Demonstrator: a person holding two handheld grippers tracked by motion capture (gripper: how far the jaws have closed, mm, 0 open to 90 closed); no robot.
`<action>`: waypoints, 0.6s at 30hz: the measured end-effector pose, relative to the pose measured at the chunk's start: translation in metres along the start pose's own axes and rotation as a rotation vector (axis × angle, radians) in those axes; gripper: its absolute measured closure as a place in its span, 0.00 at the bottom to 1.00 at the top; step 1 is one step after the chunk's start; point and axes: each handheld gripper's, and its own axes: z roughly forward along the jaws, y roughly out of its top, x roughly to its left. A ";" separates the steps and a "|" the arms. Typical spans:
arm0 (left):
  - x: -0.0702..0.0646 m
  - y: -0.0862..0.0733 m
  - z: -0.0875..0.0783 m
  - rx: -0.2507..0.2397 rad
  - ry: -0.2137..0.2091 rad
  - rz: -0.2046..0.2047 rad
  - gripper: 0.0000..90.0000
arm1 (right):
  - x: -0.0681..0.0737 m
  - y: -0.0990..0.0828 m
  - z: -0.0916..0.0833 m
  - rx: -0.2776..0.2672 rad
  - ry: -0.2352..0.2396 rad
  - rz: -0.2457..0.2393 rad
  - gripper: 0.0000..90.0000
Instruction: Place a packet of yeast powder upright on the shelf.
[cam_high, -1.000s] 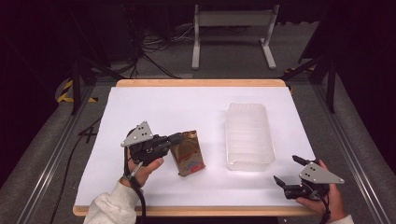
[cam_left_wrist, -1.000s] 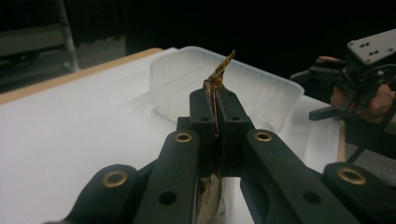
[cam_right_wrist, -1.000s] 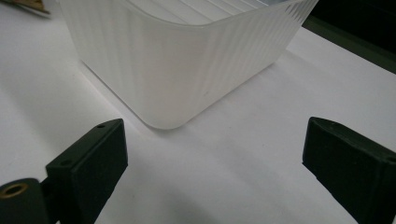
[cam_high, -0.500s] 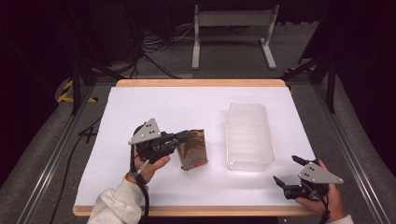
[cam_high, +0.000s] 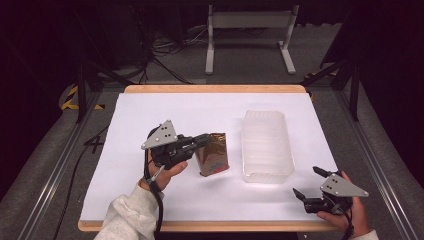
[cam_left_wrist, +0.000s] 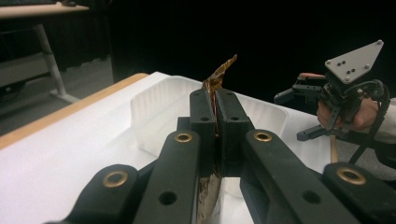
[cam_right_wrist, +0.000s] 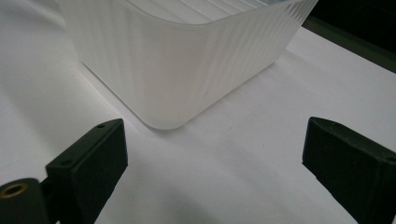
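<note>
My left gripper (cam_high: 202, 141) is clamped tight on the brown foil pouch (cam_high: 214, 154), held just left of the white ribbed bin (cam_high: 266, 146). My right gripper (cam_high: 311, 183) rests spread wide near the bin's front corner.

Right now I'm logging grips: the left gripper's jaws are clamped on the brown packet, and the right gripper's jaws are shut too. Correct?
Not quite. The left gripper does clamp the brown packet, but the right gripper has its jaws wide open, as the right gripper view shows.
</note>
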 end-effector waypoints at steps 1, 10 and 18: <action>0.000 0.000 0.000 0.000 0.000 0.000 0.97 | 0.000 0.000 0.000 0.000 -0.002 0.000 0.08; -0.006 0.033 0.015 -0.028 -0.038 0.048 0.97 | -0.001 0.000 -0.001 -0.003 -0.002 -0.002 0.08; -0.011 0.052 0.040 -0.023 -0.085 0.094 0.97 | 0.000 0.000 -0.003 -0.014 -0.001 -0.006 0.08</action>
